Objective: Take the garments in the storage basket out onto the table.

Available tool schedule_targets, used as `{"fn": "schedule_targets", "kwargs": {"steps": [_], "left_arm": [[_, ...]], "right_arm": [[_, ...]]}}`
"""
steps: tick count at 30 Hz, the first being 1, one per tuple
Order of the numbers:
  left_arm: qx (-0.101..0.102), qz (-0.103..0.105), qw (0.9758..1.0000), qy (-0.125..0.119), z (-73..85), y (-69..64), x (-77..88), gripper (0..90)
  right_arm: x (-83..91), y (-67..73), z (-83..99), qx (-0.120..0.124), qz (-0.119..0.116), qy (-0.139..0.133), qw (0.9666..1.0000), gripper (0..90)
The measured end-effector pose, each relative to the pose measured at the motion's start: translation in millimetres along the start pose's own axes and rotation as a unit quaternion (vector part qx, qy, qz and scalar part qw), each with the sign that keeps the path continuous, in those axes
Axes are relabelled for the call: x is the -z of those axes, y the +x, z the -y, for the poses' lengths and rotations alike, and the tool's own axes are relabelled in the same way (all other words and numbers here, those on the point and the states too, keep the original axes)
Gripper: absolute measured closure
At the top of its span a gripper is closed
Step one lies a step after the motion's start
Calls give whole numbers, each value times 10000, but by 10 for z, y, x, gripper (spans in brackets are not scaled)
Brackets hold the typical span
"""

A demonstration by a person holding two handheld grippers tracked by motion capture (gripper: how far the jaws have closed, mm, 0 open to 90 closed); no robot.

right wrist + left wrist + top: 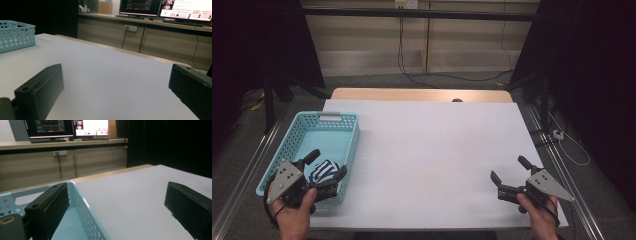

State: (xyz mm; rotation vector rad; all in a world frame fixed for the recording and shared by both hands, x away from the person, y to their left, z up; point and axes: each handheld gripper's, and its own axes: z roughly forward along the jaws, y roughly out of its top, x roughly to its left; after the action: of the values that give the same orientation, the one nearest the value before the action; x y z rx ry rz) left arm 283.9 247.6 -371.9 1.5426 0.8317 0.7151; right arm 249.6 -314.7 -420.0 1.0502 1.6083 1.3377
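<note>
Black curtains point(262, 45) flank beige wall panels point(372, 45) where cables point(404, 55) hang. Grey carpet point(422, 82) lies beyond the white-covered table point(437, 145). Lit monitors point(160, 6) stand on a long wooden counter point(140, 20).

The white tabletop point(427, 150) lies bare from the blue basket point(352, 145) across to its right edge, giving wide passing room. The basket's walls (its right wall stands between the left claw's point(328, 166) jaws) block the near-left corner, where striped cloth point(323, 171) fills the floor.
</note>
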Motion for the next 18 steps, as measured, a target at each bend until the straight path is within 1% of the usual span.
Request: {"fn": "schedule_targets", "kwargs": {"steps": [1, 2, 3, 4, 5, 7, 8, 9, 11, 12, 13, 14, 16, 17, 18], "left_arm": [[23, -21, 10000, 39, -11, 27, -5, 62], [-43, -62, 9999, 82, -20, 58, 0, 62], [-62, -93, 9999, 108, -23, 80, 3, 62], [65, -81, 9999, 71, -22, 81, -6, 62], [-1, -82, 9999, 150, -27, 102, -3, 67], [-7, 13, 9998, 199, -44, 113, -17, 75], [-41, 32, 9996, 285, -60, 117, -16, 71], [-121, 21, 9995, 301, -76, 129, -18, 71], [-101, 14, 9996, 280, -109, 151, -12, 60], [-8, 27, 9998, 207, -124, 154, -16, 59], [-37, 4, 9998, 190, -139, 172, -9, 58], [-106, -42, 9997, 222, -154, 193, 2, 58], [-86, -86, 9996, 242, -175, 231, 10, 59], [-125, -104, 9994, 290, -181, 257, 14, 67], [-81, -127, 9995, 292, -184, 273, 9, 67]], "right_arm": [[-6, -4, 2, 10, -32, -9, 10000, 0], [-6, -4, 2, 10, -32, -9, 10000, 0], [-8, -4, 3, 2, -33, -11, 10000, 0], [-11, -1, 2, -1, -22, 4, 10000, 0], [-12, 1, 0, 11, -8, 6, 10000, 0], [-12, 5, -2, 2, -20, 11, 10000, 0], [-20, 10, -2, 12, -57, 2, 10000, 0], [-20, 10, -2, 12, -57, 2, 10000, 0], [-25, 13, -2, 13, -64, -6, 10000, 0], [-30, 14, -1, 2, -77, -9, 10000, 0], [-36, 12, 4, -4, -62, 10, 10000, 0], [-36, 12, 4, -4, -62, 10, 10000, 0], [-34, 10, 5, -8, -65, 12, 10000, 0], [-33, 14, 7, -11, -87, 27, 10000, 0], [-33, 14, 7, -11, -87, 27, 10000, 0]]}}
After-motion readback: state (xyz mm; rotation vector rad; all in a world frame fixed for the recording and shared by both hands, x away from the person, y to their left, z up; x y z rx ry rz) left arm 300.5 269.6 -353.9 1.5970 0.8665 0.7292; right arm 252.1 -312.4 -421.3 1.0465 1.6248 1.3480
